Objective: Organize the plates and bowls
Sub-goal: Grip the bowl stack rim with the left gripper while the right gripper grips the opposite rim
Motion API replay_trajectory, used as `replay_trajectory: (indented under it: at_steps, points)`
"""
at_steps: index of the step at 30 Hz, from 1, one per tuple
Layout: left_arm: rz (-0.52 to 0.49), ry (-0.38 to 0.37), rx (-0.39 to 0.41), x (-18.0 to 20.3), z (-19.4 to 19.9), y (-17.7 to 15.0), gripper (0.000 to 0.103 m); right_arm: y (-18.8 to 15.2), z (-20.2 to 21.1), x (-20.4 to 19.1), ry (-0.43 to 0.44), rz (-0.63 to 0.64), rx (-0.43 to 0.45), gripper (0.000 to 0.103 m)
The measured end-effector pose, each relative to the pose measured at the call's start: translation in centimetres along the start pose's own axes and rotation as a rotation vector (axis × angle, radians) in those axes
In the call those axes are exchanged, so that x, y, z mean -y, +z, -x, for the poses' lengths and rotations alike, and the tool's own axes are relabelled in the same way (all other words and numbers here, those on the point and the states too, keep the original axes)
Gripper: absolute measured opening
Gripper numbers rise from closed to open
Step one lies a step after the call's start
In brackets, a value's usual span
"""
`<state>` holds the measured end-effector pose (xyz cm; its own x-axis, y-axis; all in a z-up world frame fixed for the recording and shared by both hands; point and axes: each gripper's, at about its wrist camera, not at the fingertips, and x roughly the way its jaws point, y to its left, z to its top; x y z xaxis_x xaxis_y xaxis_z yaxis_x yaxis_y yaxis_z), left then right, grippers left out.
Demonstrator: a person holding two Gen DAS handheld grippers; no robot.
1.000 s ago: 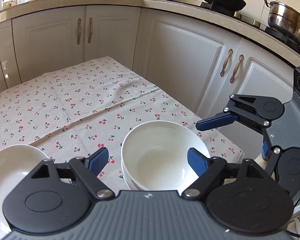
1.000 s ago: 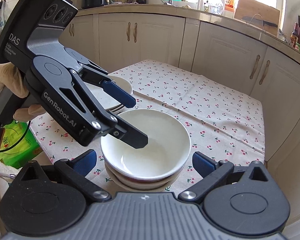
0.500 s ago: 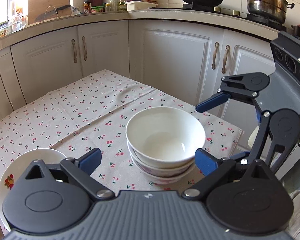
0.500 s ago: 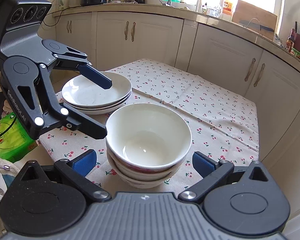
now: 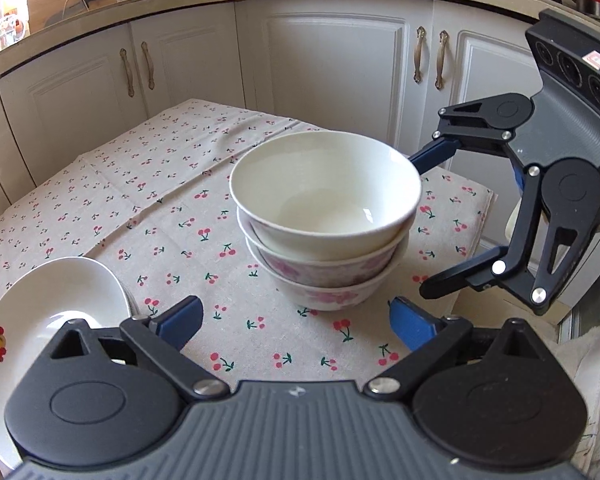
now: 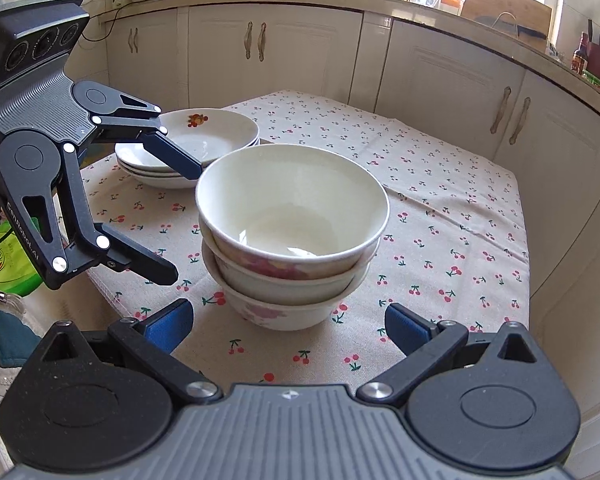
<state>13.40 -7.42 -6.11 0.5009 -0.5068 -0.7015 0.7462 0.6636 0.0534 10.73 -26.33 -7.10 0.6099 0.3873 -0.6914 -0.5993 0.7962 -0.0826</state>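
Note:
Three nested white bowls (image 5: 324, 220) with pink flowers stand stacked on the cherry-print tablecloth (image 5: 172, 200). In the right wrist view the same bowl stack (image 6: 292, 224) sits in the middle. A stack of white plates (image 6: 204, 140) with a fruit print lies beyond and to its left. That plate stack (image 5: 52, 304) shows at the lower left of the left wrist view. My left gripper (image 5: 296, 322) is open just short of the bowls, holding nothing. My right gripper (image 6: 288, 326) is also open and empty, close in front of the stack. Each gripper flanks the bowls without touching: left gripper (image 6: 180, 224), right gripper (image 5: 422, 226).
White kitchen cabinets (image 5: 332, 68) wrap around the far sides of the table under a cluttered counter. The table's corner and cloth edge (image 5: 484, 216) lie just right of the bowls. A green bag (image 6: 12, 264) sits below the table's left edge.
My left gripper's fingers were around the top bowl's rim; it has opened wider and drawn back off it. Both grippers have sunk, so the stack now shows more from the side.

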Motion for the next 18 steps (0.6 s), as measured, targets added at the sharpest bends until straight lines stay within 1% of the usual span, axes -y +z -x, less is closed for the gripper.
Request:
replay_trajectory:
  at_steps: [2,5,8,16,18]
  points:
    - [-0.014,-0.003,-0.008,-0.1,-0.5,0.1,0.099,0.0,-0.4,0.2,0.001,0.011,-0.008,0.103]
    - [-0.021,-0.027,-0.025,-0.4,-1.4,0.2,0.099,0.0,-1.0,0.5,0.003,0.045,-0.019,0.103]
    - [-0.052,-0.052,-0.037,-0.7,-2.2,0.5,0.098,0.2,-1.5,0.8,0.030,0.090,-0.025,0.103]
    - [-0.153,-0.129,-0.062,-1.2,-3.7,1.4,0.095,1.6,-3.0,1.8,0.142,0.213,-0.061,0.103]
    - [-0.174,-0.152,-0.076,-1.3,-3.9,1.6,0.091,2.0,-3.4,2.3,0.166,0.230,-0.074,0.103]
